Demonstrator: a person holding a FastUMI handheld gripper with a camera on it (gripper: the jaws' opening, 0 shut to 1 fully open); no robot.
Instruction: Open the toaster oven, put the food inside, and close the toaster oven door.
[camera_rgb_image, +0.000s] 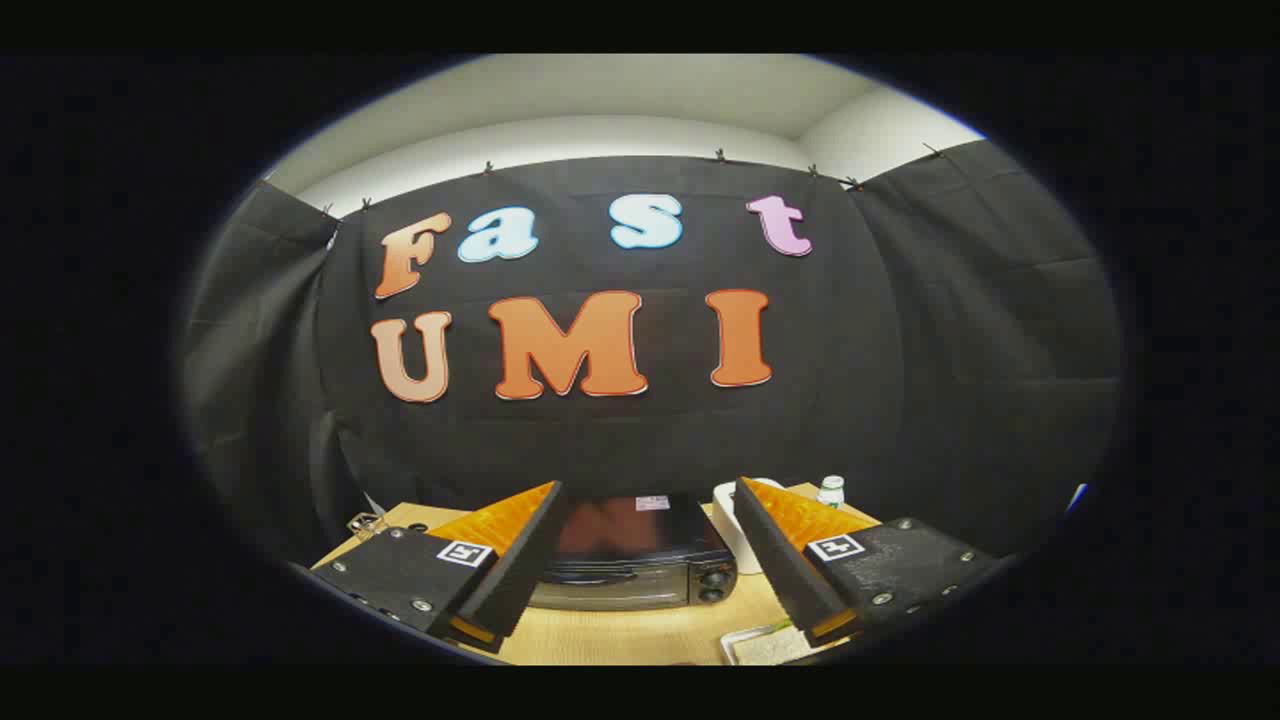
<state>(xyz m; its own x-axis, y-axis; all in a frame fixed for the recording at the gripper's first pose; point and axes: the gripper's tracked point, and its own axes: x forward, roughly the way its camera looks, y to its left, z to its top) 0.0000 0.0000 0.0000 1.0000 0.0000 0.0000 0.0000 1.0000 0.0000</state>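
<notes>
The toaster oven (630, 555) is sitting on the wooden table (620, 635), straight ahead of the gripper (645, 545) and showing through the gap between its two fingers. It is lying with its long axis running side to side across the table, and its front is facing back toward the gripper. The door looks shut, standing upright across the front, with a long handle running along it and two round knobs (714, 585) stacked at the oven's right end. The dark top is catching a dull reflection, and a small pale label is sitting near its back edge.

The gripper is hovering above the near part of the table, held roughly level and aimed at the oven. Its fingers are standing wide apart, one off each end of the oven, holding nothing and touching nothing.

A white container (735, 540) is standing just beside the oven's right end, partly hidden by the right finger. Farther back on that side, a small bottle (830, 491) with a green cap is standing near the table's far corner. A pale tray (765, 645) is lying on the near table under the right finger; what it holds I cannot tell. At the table's far left corner something small and metallic is resting, too small to make out. Black cloth is hanging behind it all.
</notes>
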